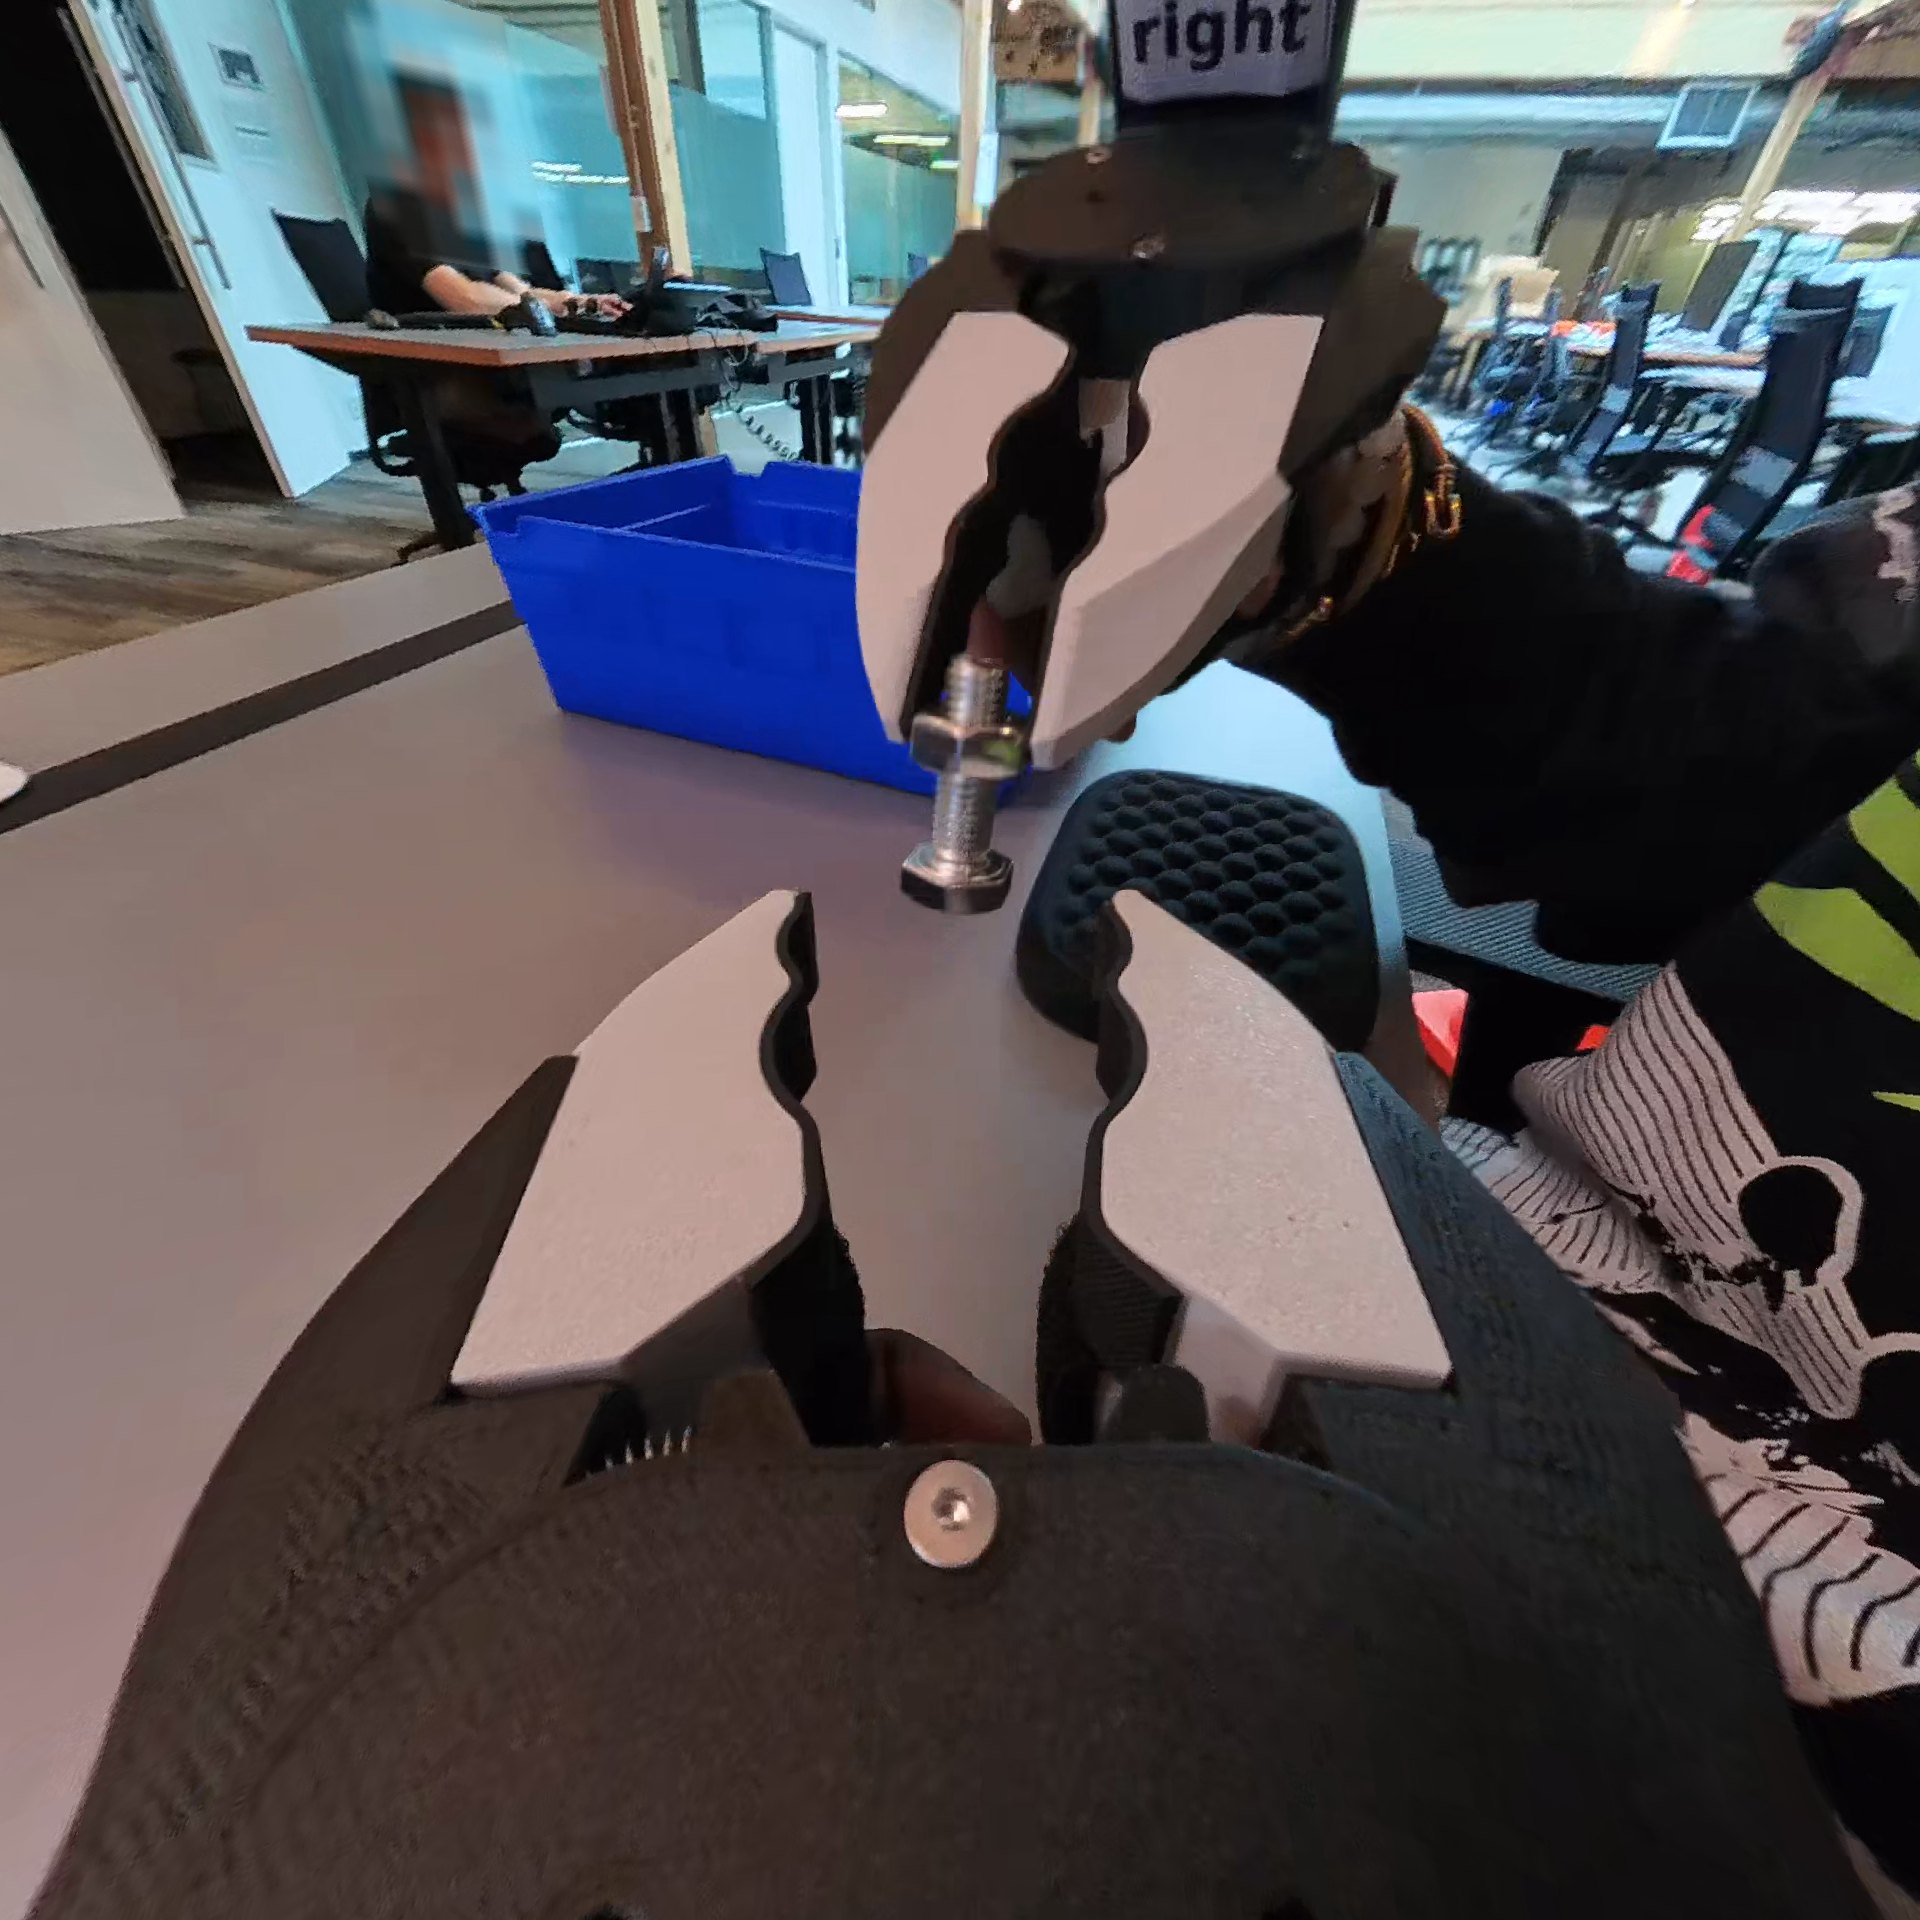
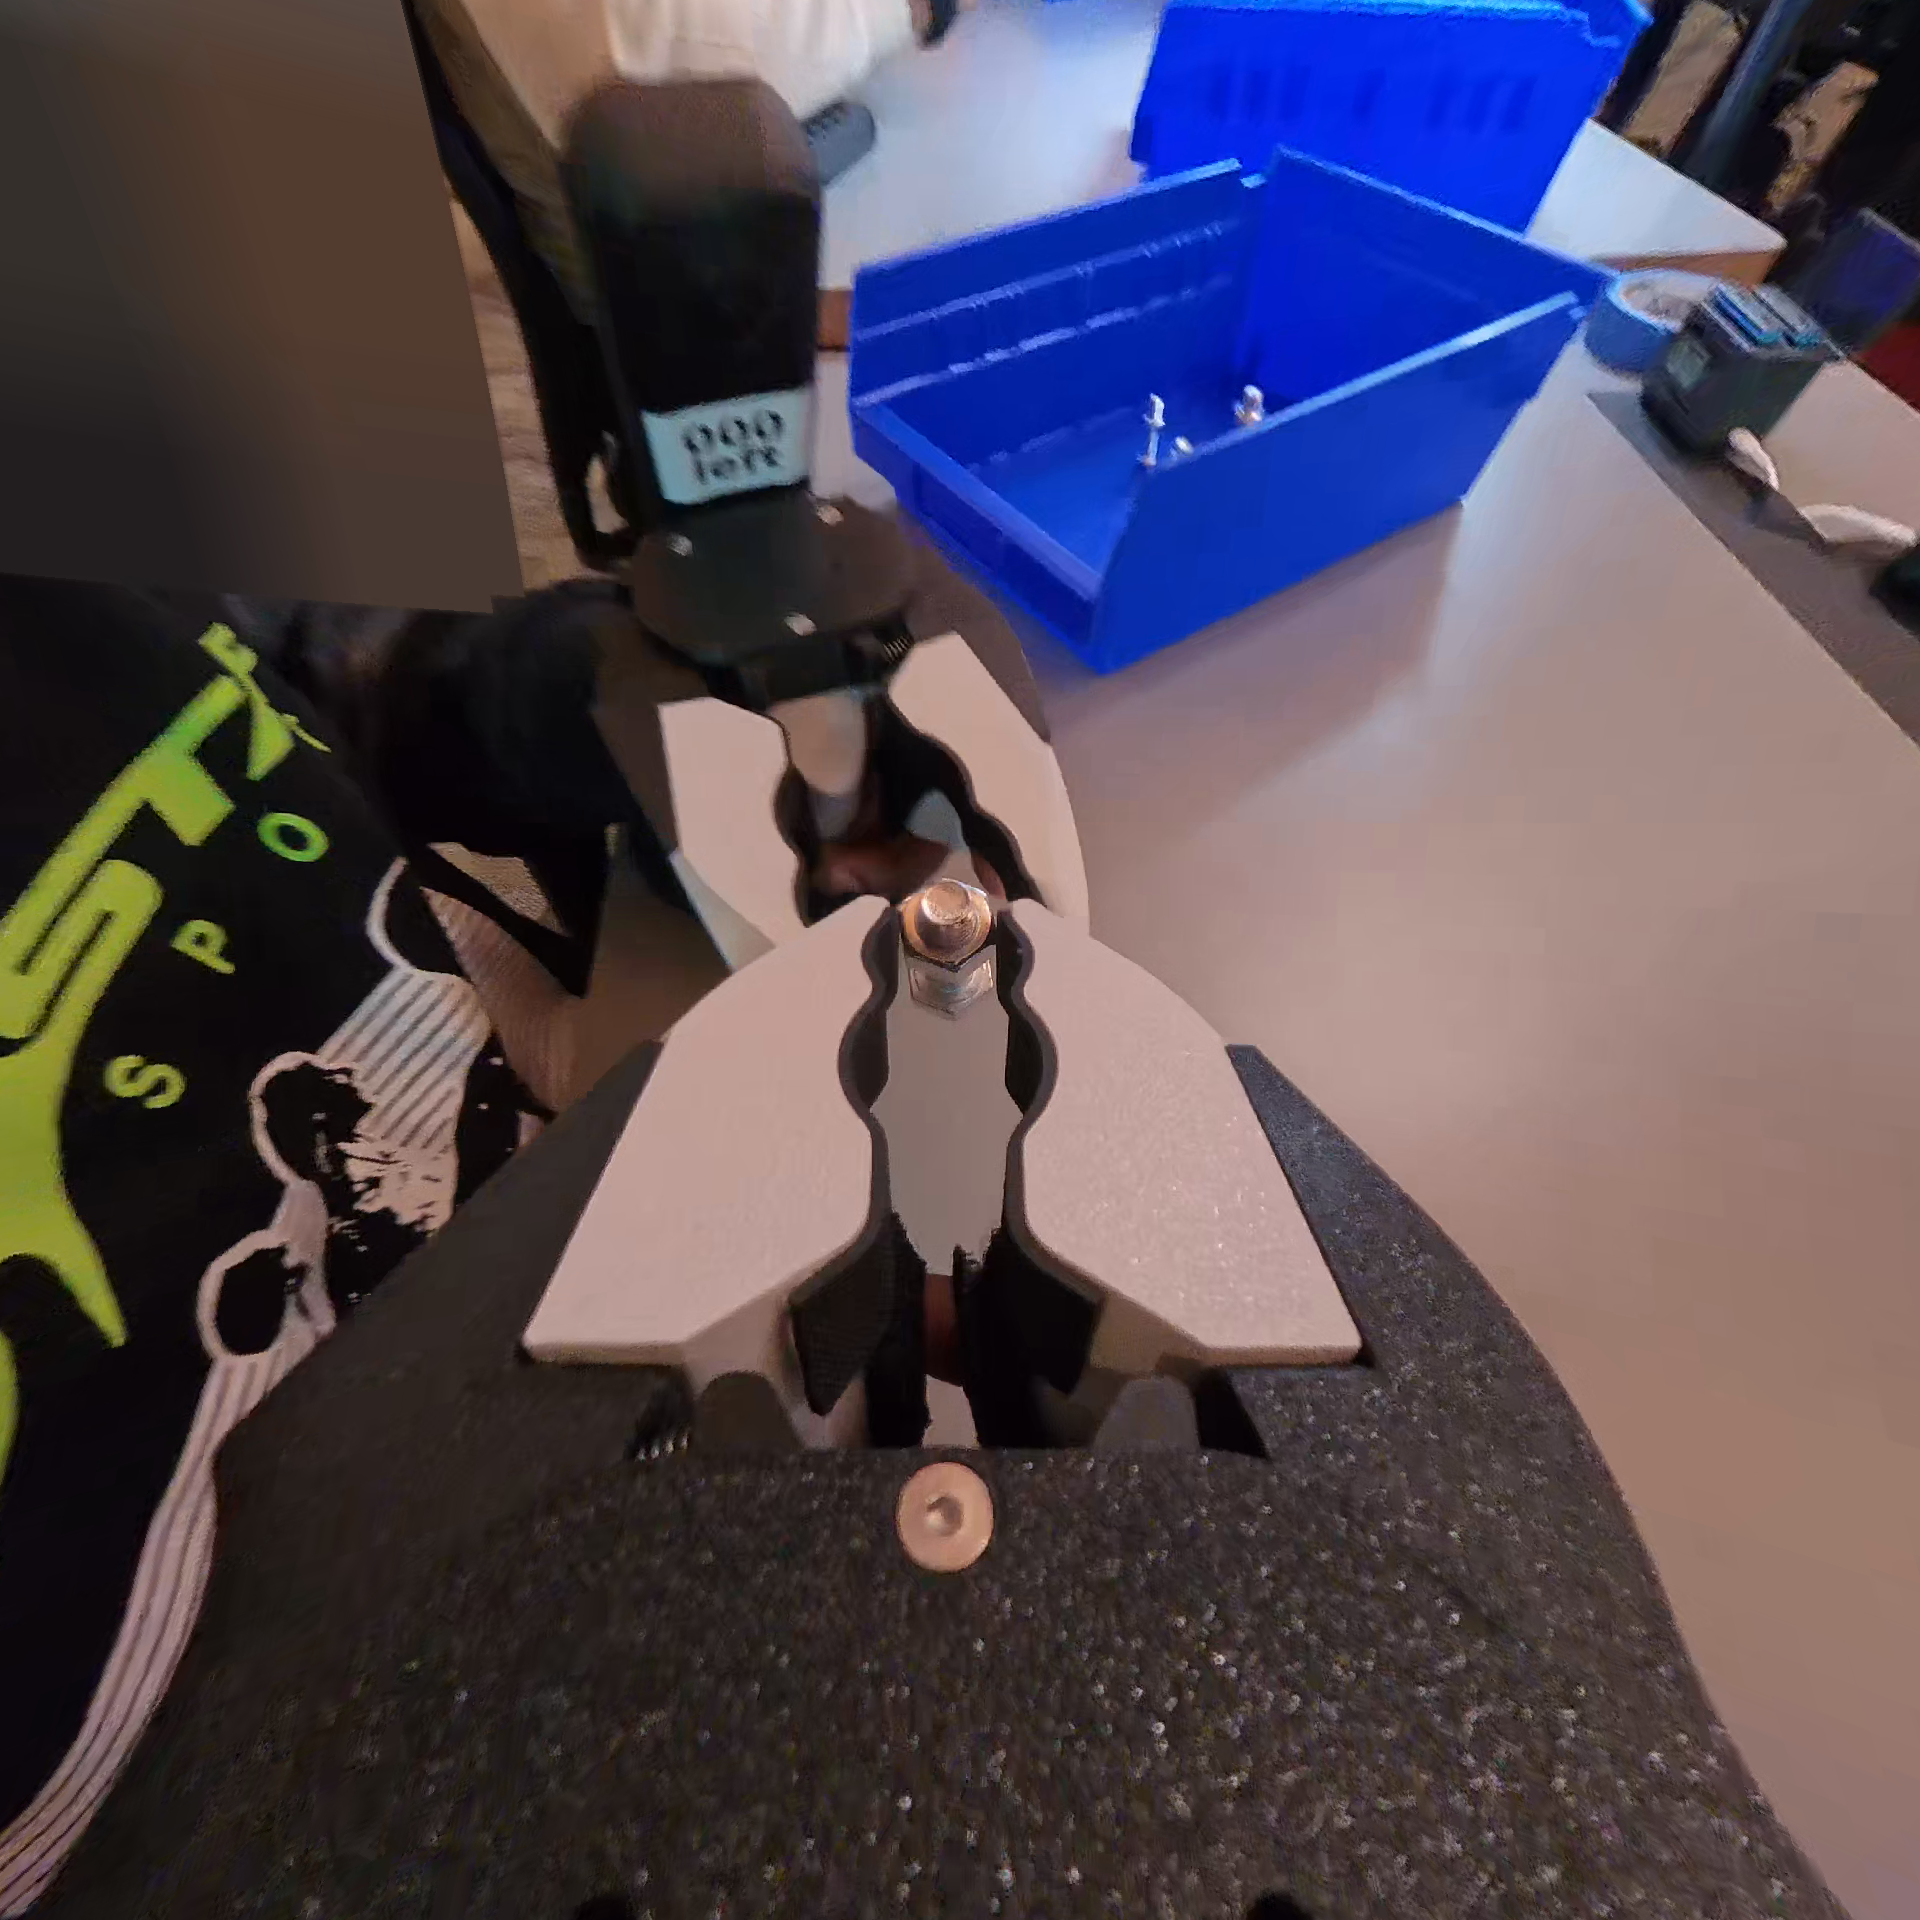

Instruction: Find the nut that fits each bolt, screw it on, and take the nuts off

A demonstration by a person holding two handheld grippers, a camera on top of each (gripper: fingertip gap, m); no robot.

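Observation:
My right gripper (image 2: 945, 961) is shut on a silver hex nut (image 2: 948, 985) threaded onto a silver bolt (image 2: 940, 923). In the left wrist view the right gripper (image 1: 968, 740) points down above the grey table (image 1: 364, 935). Its pads pinch the nut (image 1: 968, 744), and the bolt's hex head (image 1: 956, 878) hangs free below, just above the table. My left gripper (image 1: 961, 906) is open and empty, its fingertips just short of the bolt head. It also shows in the right wrist view (image 2: 920, 883), facing my right gripper.
A blue bin (image 2: 1195, 561) stands on the table behind the grippers, with a few small bolts (image 2: 1164, 426) inside. A second blue bin (image 2: 1382, 94) stands farther back. A black honeycomb pad (image 1: 1216, 883) lies at the right table edge. A tape roll (image 2: 1636, 312) and a black device (image 2: 1735, 364) sit far right. My left and right fingertips are right by each other.

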